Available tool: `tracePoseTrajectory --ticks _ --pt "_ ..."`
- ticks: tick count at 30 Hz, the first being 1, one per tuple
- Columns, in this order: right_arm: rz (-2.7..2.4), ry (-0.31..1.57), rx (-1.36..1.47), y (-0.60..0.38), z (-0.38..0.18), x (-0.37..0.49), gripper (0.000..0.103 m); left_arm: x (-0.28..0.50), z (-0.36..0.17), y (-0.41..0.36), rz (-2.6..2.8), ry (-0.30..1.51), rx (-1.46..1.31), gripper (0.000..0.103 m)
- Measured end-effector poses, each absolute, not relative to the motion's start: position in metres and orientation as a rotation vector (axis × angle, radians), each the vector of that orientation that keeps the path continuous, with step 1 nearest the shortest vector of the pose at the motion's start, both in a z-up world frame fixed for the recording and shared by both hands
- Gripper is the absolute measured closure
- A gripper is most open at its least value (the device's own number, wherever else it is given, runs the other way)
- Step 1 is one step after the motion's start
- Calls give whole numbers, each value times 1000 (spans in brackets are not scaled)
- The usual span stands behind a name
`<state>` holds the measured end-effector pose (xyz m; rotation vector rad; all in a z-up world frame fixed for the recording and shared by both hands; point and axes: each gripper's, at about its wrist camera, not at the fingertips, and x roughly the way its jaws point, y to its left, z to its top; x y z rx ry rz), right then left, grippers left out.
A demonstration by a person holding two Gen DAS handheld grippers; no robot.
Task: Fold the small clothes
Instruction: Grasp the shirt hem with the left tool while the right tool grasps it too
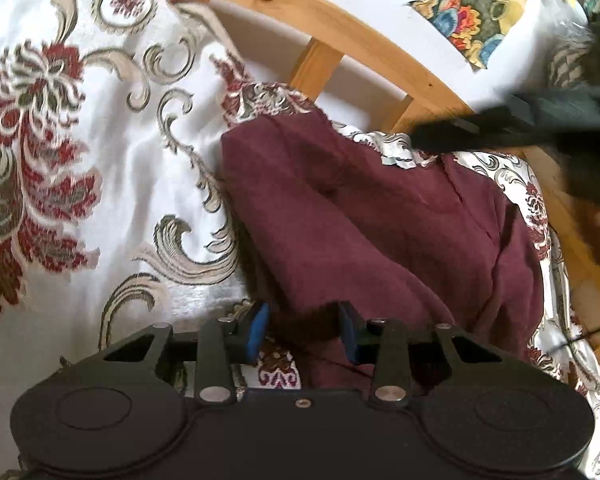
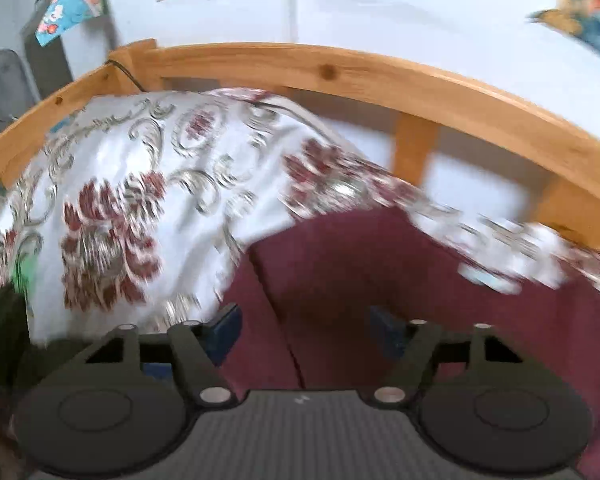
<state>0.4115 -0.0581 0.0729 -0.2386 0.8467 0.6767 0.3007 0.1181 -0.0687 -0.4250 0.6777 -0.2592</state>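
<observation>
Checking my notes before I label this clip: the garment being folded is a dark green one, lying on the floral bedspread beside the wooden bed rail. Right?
Not quite. The garment is maroon, not dark green, as the left wrist view shows. The rest holds: it lies on the floral bedspread beside the wooden bed rail.

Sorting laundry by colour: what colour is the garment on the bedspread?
Dark maroon garment, plain, sharpest in the left wrist view.

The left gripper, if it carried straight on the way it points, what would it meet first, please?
Most likely the maroon garment directly ahead of the left gripper; a dark bit of it already lies between the jaws.
</observation>
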Motion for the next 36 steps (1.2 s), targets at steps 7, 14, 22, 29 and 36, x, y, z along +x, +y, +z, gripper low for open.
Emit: tracePoseTrajectory --ticks 7,14,22,29,36 --pt "801 912 -270 6 27 453 40 311 -77 133 -285 705 -491 64" --pt "839 984 -397 41 3 454 95 312 -80 137 -298 712 -520 65" --pt "905 900 -344 54 24 451 97 311 -81 143 -280 701 -526 70" --pt "849 859 -377 58 17 455 94 311 -81 153 -192 736 -566 91" --pt "791 905 -239 0 19 460 43 311 -75 152 -168 756 -549 83"
